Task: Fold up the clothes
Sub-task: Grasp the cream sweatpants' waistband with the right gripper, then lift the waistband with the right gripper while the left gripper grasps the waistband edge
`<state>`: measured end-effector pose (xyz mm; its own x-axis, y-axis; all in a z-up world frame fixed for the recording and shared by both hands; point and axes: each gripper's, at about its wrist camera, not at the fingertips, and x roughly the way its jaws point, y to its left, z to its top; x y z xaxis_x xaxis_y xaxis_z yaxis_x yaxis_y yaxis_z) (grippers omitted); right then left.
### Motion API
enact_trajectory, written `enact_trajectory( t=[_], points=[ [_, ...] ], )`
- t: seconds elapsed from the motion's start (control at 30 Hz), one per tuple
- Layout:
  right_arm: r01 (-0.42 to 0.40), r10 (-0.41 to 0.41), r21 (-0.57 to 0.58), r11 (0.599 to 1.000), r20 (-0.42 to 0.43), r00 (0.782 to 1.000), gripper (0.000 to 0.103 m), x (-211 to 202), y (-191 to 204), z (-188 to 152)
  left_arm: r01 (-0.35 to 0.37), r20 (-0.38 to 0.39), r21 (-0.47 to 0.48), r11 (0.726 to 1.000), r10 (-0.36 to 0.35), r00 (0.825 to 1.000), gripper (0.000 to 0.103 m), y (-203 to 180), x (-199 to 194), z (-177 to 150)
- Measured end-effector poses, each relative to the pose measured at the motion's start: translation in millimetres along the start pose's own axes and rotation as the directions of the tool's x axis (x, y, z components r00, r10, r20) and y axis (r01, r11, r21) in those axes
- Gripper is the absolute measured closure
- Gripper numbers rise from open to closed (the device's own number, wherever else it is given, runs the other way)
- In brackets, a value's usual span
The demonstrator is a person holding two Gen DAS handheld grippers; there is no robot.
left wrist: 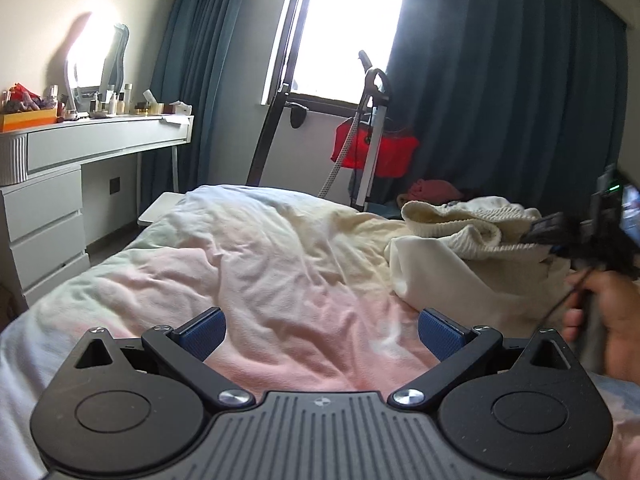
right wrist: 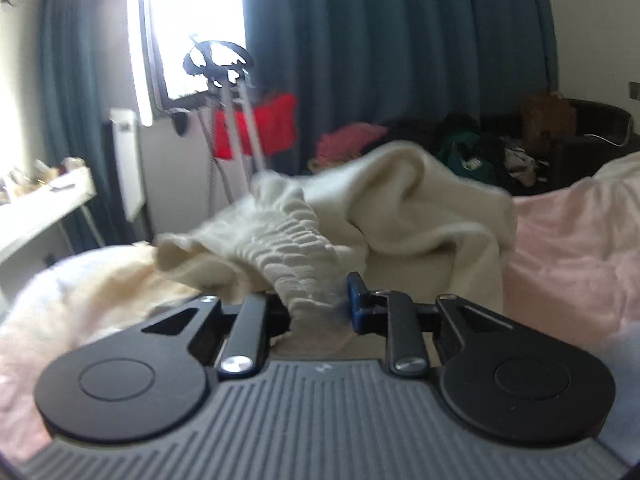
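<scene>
Two grippers work over the bed (left wrist: 240,264): the right gripper (right wrist: 320,308) pinches the ribbed edge of the cream sweater (right wrist: 304,236) lying in a heap, likely to lift it, while the left gripper (left wrist: 322,330) hangs wide apart, holding nothing.

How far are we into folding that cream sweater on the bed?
Barely begun. Done: nothing folded; the cream sweater lies crumpled on the bed. In hand: the right gripper pinches its ribbed edge. Left: the open left gripper must take hold, then spread and fold.
</scene>
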<state>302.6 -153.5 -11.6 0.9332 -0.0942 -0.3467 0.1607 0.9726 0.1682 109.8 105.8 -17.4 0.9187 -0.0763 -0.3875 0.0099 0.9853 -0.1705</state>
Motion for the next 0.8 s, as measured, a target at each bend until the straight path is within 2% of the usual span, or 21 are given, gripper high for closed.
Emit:
enact_trajectory(
  t=[0.2, 0.4, 0.5, 0.57, 0.7, 0.8],
  points=[
    [-0.12, 0.118, 0.009, 0.993, 0.109, 0.987, 0.081, -114.1, -10.2, 25.0, 0.05, 0.025, 0.002, 0.999, -0.05, 0.998, 0.0, -17.7, -18.8, -3.1],
    [-0.225, 0.221, -0.005, 0.974, 0.211, 0.952, 0.082, -238.0, -34.4, 29.2, 0.125, 0.045, 0.032, 0.992, -0.127, 0.991, 0.0, -37.7, -61.6, -8.3],
    [-0.271, 0.259, 0.01, 0.963, 0.254, 0.932, 0.083, -286.8, -54.6, 22.3, 0.192, 0.022, 0.088, 0.977, -0.194, 0.981, 0.0, -53.6, -82.1, -18.7],
    [-0.287, 0.271, 0.025, 0.958, 0.26, 0.927, 0.083, -304.7, -66.3, 12.7, 0.236, -0.008, 0.131, 0.963, -0.237, 0.971, 0.0, -69.8, -92.2, -30.8],
    [-0.282, 0.262, 0.069, 0.957, 0.213, 0.941, 0.083, -313.0, -83.6, -12.4, 0.306, -0.071, 0.235, 0.922, -0.298, 0.952, 0.0, -106.3, -101.7, -55.9],
    [-0.247, 0.231, 0.072, 0.966, 0.182, 0.956, 0.083, -308.7, -86.8, -28.9, 0.35, -0.112, 0.324, 0.879, -0.332, 0.937, 0.0, -132.8, -103.3, -75.2]
  ],
)
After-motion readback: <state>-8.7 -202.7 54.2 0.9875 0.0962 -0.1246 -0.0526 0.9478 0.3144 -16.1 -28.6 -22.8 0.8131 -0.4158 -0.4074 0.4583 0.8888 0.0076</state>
